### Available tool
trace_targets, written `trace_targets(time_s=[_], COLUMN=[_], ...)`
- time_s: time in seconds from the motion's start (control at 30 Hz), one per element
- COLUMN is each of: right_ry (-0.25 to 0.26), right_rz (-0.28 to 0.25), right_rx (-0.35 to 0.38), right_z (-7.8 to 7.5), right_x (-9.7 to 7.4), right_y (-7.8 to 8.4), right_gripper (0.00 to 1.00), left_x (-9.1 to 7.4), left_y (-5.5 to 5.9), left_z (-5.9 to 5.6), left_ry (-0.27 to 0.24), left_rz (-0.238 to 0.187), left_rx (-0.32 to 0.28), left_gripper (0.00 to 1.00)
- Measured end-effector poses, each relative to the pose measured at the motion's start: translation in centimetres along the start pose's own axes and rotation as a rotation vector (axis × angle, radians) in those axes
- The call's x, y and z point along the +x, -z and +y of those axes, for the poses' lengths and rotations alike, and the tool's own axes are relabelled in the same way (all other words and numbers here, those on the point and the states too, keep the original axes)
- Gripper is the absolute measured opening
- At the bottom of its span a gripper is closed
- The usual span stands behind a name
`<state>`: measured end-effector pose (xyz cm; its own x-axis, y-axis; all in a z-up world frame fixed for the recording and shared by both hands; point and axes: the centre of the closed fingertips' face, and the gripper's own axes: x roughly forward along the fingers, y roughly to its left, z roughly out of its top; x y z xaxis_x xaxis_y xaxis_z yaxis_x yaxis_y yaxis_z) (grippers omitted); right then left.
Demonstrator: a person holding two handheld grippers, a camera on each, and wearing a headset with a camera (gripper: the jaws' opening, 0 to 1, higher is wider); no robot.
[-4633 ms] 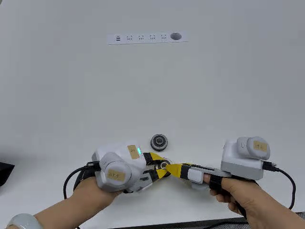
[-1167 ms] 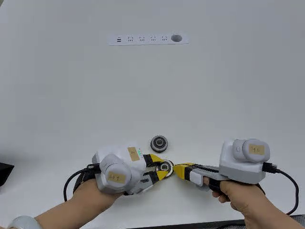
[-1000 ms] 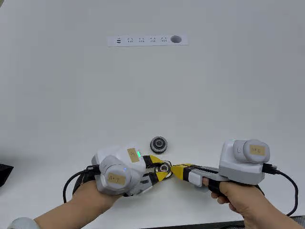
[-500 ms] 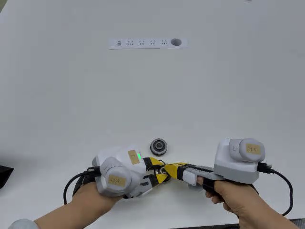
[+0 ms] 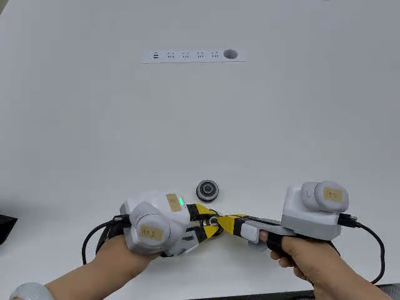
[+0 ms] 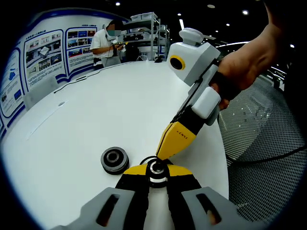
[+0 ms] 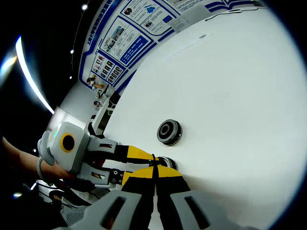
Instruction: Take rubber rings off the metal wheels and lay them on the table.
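Note:
My left gripper [image 5: 210, 221] is shut on a small metal wheel [image 6: 157, 168], held just above the white table [image 5: 262, 125] near its front edge. A thin black rubber ring [image 6: 146, 159] bulges partly off that wheel's rim. My right gripper [image 5: 222, 220] comes in from the right with its yellow jaws [image 6: 173, 139] pressed together on the ring. In the right gripper view the held wheel [image 7: 168, 163] sits just past my shut jaw tips. A second wheel [image 5: 207, 190], black ring still on it, lies flat on the table just behind.
A white power strip [image 5: 190, 55] lies far back on the table. A dark object [image 5: 5, 225] pokes in at the left edge. Cables [image 5: 94, 234] trail from both grippers at the front edge. A person [image 6: 103, 43] stands far off beyond the table.
The right gripper, a little off the wheel 1.2 s ago, has slid left until its jaw tips meet the left gripper's at the wheel. The left gripper keeps its hold.

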<state>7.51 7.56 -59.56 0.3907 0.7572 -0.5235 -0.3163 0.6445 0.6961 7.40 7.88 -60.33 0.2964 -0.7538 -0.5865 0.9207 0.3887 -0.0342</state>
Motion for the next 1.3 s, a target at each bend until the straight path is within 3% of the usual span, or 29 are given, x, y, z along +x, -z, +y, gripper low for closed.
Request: trace_targets(time_s=[0.13, 0.37, 0.77, 1.3], right_ry=[0.01, 0.019, 0.023, 0.016], right_rz=[0.0, -0.001, 0.0, -0.013], right_rx=[0.002, 0.007, 0.007, 0.033], right_z=[-0.2, -0.5, -0.4, -0.3], right_x=[0.0, -0.1, -0.1, -0.7], right_y=[0.1, 0.2, -0.1, -0.2], right_gripper=[0.02, 0.02, 0.02, 0.02], left_x=[-0.1, -0.7, -1.5, -2.0], left_y=[-0.1, -0.8, -1.8, -1.2], left_z=[-0.2, -0.7, -0.4, 0.0], left_ry=[0.003, 0.011, -0.012, -0.046], left_rz=[0.0, -0.04, -0.093, -0.086], left_rx=[0.005, 0.023, 0.041, 0.04], left_gripper=[0.14, 0.18, 0.22, 0.35])
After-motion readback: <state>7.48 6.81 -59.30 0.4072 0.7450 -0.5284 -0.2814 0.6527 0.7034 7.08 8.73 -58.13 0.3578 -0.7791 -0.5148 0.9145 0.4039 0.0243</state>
